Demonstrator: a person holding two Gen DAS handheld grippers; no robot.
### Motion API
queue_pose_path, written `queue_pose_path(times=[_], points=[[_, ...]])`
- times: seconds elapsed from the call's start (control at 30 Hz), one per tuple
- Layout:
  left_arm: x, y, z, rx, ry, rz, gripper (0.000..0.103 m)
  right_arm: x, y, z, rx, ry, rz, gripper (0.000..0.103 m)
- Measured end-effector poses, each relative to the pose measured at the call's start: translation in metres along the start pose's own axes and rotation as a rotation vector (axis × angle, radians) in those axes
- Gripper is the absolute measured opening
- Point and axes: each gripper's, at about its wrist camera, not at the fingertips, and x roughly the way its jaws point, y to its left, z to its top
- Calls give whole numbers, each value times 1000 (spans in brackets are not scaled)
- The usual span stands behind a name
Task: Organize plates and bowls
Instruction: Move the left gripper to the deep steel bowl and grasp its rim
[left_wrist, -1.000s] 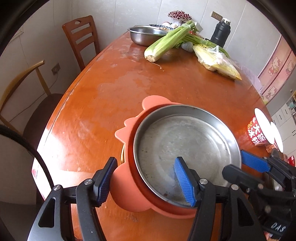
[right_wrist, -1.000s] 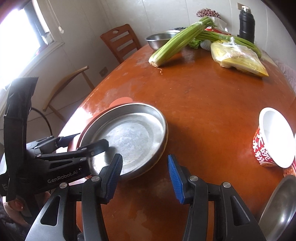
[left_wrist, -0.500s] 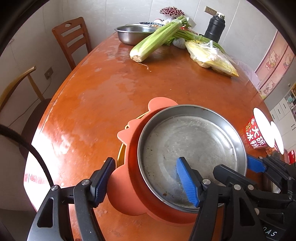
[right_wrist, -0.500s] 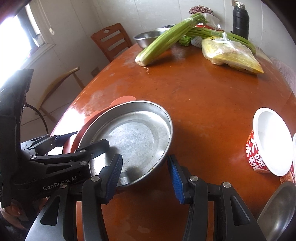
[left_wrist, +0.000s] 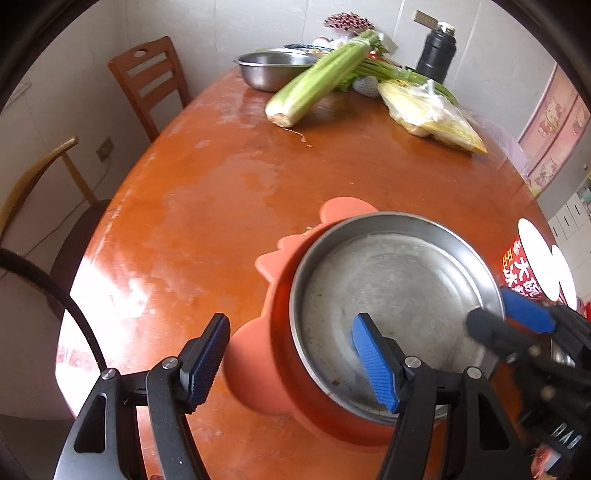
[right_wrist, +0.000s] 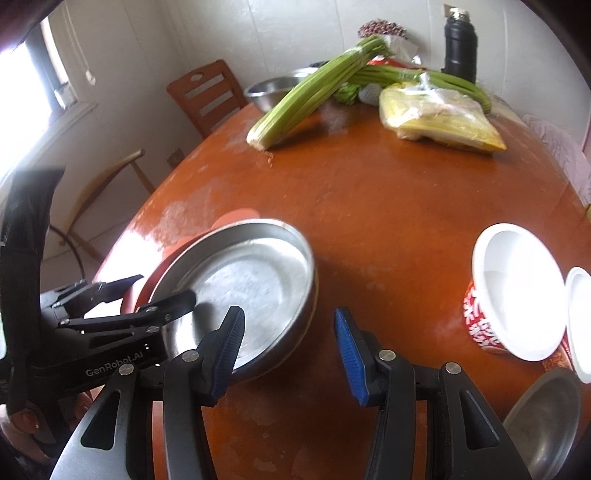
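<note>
A round steel plate (left_wrist: 395, 291) sits stacked in an orange silicone bowl (left_wrist: 266, 376) with ear-shaped tabs, on the brown table. My left gripper (left_wrist: 291, 362) is open and straddles the near-left rim of the stack, one finger outside the orange bowl, the other over the plate. The plate also shows in the right wrist view (right_wrist: 255, 284). My right gripper (right_wrist: 286, 350) is open, its left finger over the plate's near-right edge, holding nothing. A second steel dish (right_wrist: 543, 424) lies at the lower right, and a red-and-white paper bowl (right_wrist: 509, 295) stands to the right.
At the far end lie a celery bunch (left_wrist: 317, 85), a steel basin (left_wrist: 269, 68), a yellow bag (left_wrist: 428, 114) and a black flask (left_wrist: 437, 51). Wooden chairs (left_wrist: 151, 81) stand along the left edge. The table (right_wrist: 388, 206) is bare in the middle.
Both grippers have drawn back a little from the stack, still open. The plate and orange bowl stay put on the table.
</note>
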Motion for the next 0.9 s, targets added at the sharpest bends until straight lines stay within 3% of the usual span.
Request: queue_pose_path(times=[0.17,0.37,0.63,0.73,0.9], points=[[-21,4,-2,-4,-52,14,68,-24,-3,0,-2,-67,-27,52],[-55,-25,-6,64,-134,13,68,-68,-16,-8,-3,-167,-66,52],[-80,-95,-9,177,-197,-86,68,-120,-65,-32,46,-233,-175,53],[-79,-123,-12,212,-189,-137,68,-133,-87,-41,74,-240,-202,53],[-78,-169,-18,285,-180,-161,68,-154,-122,-58,116,-253,-233,53]])
